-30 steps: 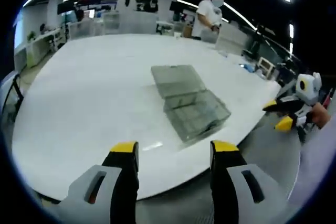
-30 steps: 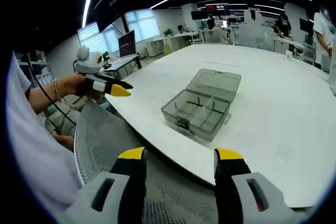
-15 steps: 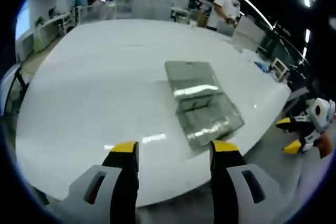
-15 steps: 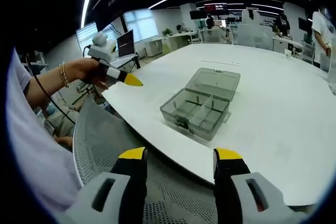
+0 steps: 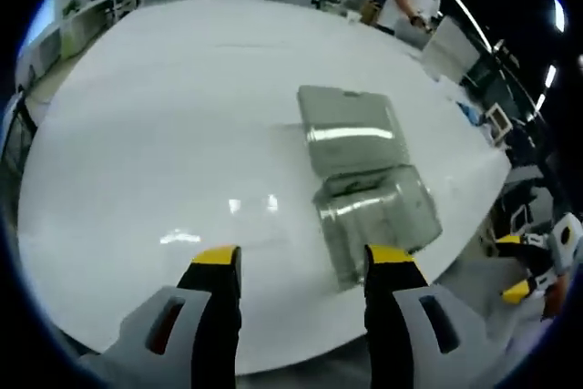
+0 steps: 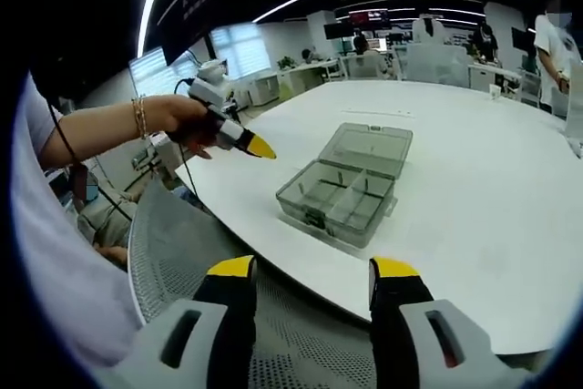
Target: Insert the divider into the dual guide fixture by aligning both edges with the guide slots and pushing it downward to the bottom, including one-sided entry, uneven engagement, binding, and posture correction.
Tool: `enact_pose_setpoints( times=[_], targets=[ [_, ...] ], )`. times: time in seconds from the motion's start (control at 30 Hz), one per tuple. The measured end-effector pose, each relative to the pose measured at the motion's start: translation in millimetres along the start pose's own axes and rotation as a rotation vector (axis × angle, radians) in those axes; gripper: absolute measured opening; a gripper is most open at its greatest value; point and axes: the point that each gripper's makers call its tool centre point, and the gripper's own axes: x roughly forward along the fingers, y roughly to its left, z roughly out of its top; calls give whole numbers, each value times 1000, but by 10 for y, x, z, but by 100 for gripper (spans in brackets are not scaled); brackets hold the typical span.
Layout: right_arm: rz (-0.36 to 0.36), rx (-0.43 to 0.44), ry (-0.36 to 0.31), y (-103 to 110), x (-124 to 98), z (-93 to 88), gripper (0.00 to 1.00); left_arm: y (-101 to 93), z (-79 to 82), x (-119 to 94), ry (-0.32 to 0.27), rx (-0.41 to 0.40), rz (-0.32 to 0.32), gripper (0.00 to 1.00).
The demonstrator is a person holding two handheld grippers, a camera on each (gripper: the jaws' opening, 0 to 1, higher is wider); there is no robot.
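A clear grey plastic compartment box stands on the large white round desk, near its edge, with the hinged lid laid open flat behind it. Inside, thin dividers split the box into several cells; I cannot tell which one is the loose divider.

In the left gripper view the left gripper hovers over the desk, just beside the box; its yellow-tipped jaws stand wide apart and hold nothing.

The right gripper is held off the desk edge, above a grey mesh chair back. Its jaws are also spread wide and hold nothing.
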Motion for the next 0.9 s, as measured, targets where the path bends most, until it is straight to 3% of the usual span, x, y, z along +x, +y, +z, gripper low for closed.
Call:
enact_pose_setpoints(
  times=[0.2,0.47,0.9],
  targets=[
    [0,8,-3,-9,-7,2,45,124,-1,203,74,-48,44,51],
    [1,23,-9,-21,-14,15,45,172,22,314,106,-66,59,51],
    [7,55,-25,-54,-21,43,44,206,-80,522,191,-114,112,51]
  ],
)
